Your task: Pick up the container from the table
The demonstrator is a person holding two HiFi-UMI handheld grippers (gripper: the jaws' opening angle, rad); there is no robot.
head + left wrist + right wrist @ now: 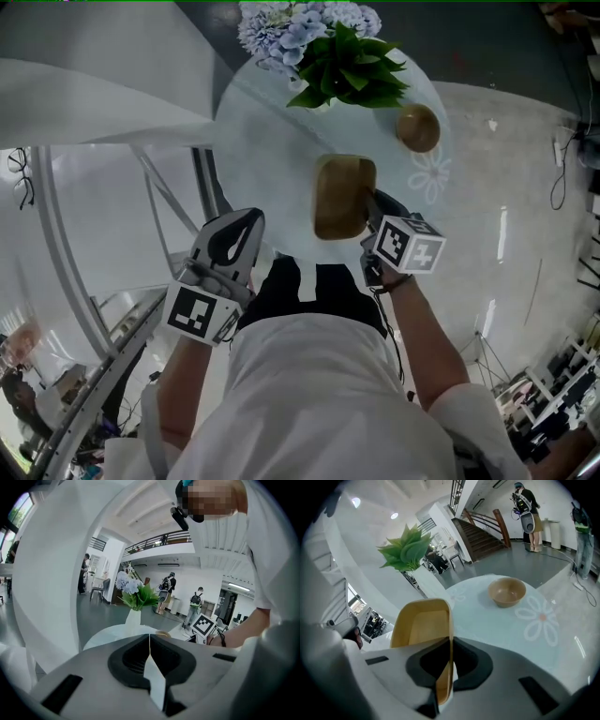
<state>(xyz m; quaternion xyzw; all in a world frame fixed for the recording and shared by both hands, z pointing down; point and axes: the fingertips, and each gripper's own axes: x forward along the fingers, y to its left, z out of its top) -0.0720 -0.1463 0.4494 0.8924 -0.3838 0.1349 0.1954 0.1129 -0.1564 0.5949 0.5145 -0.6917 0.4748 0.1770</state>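
Wooden container (pixel 343 197) sits tilted over the near edge of the table (pixel 262 141), one side wall clamped between the jaws of the right gripper (pixel 451 641). Empty left gripper (pixel 149 639) has its jaws together, off the table's edge. Bowl (pixel 417 127) sits farther back.

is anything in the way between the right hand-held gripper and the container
Nothing visible. The right hand-held gripper is shut on the side wall of the wooden container, with no object between them. The bowl and the flowers stand further back on the table, apart from it.
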